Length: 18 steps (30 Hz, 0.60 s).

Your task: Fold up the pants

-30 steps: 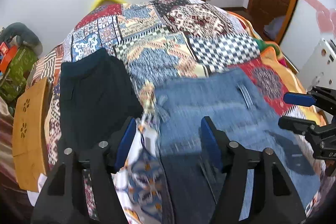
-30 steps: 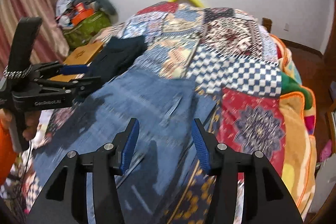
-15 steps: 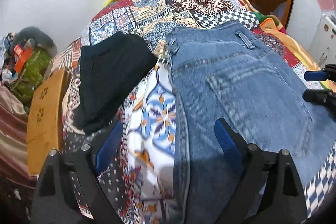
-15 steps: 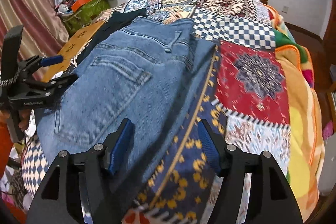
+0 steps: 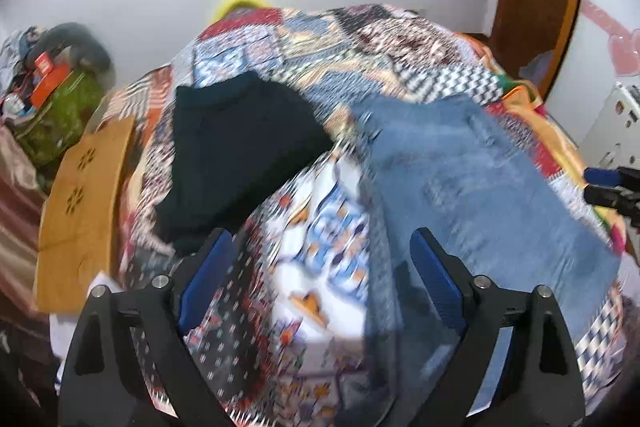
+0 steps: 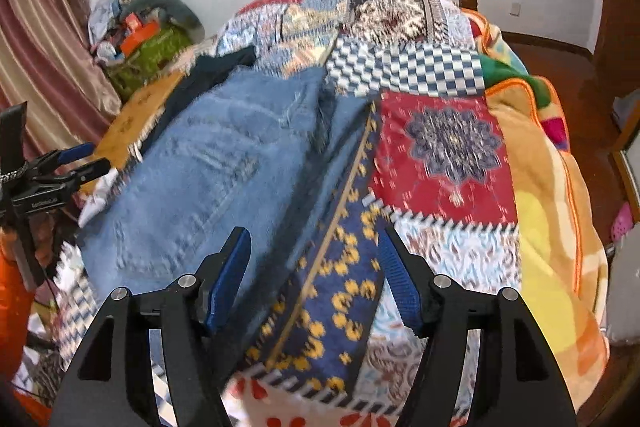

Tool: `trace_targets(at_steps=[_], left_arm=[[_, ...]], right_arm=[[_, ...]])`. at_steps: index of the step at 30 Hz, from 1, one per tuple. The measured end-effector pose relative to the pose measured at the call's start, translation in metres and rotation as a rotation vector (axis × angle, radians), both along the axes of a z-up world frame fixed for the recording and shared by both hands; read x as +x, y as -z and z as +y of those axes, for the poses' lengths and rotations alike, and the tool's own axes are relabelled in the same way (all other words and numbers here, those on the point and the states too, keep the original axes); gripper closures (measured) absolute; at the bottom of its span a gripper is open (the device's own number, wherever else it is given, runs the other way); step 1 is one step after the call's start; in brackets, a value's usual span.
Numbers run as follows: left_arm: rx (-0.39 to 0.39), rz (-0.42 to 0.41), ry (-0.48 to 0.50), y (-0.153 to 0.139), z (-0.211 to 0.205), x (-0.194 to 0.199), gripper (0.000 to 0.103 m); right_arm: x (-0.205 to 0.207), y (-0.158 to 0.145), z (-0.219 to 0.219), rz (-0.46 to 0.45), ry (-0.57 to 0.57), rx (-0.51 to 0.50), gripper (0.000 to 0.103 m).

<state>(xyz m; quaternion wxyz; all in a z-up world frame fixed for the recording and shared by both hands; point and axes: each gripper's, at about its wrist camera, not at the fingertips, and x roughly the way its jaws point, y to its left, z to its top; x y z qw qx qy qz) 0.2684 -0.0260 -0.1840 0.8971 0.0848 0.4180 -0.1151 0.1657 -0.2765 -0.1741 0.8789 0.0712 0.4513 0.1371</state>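
Note:
Folded blue jeans (image 5: 472, 187) lie on the patchwork quilt, back pocket up; they also show in the right wrist view (image 6: 208, 179). My left gripper (image 5: 320, 275) is open and empty, above the quilt at the jeans' left edge. My right gripper (image 6: 314, 275) is open and empty, over the jeans' right edge and the blue-and-yellow quilt patch. Each gripper shows at the edge of the other's view: the right one (image 5: 608, 187), the left one (image 6: 68, 167). Both views are motion-blurred.
A folded dark garment (image 5: 236, 155) lies left of the jeans on the quilt (image 6: 444, 147). A wooden board (image 5: 84, 203) and a green bag with clutter (image 5: 56, 115) stand off the bed's left side. An orange blanket (image 6: 552, 211) hangs at the right edge.
Both grippers have pulled back and up from the jeans since half a second ago; the jeans look smaller and farther. Jaws stayed open. The jeans lie where they were.

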Motion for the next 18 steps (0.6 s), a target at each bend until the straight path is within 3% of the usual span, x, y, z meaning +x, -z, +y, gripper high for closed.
trace_targets(at_steps=[2, 5, 11, 18], left_arm=[[-0.022, 0.015, 0.032, -0.002, -0.011, 0.014, 0.009], [-0.069, 0.081, 0.06, 0.008, -0.022, 0.036, 0.009], [-0.095, 0.27, 0.082, 0.047, -0.033, 0.076, 0.009], [-0.231, 0.398, 0.105, 0.063, -0.031, 0.097, 0.009]], right_arm=[[0.007, -0.003, 0.002, -0.014, -0.002, 0.028, 0.032], [0.018, -0.001, 0.007, -0.02, -0.003, 0.059, 0.03], [0.044, 0.03, 0.013, 0.066, -0.013, 0.1, 0.03], [0.06, 0.051, 0.006, 0.152, -0.044, 0.209, 0.03]])
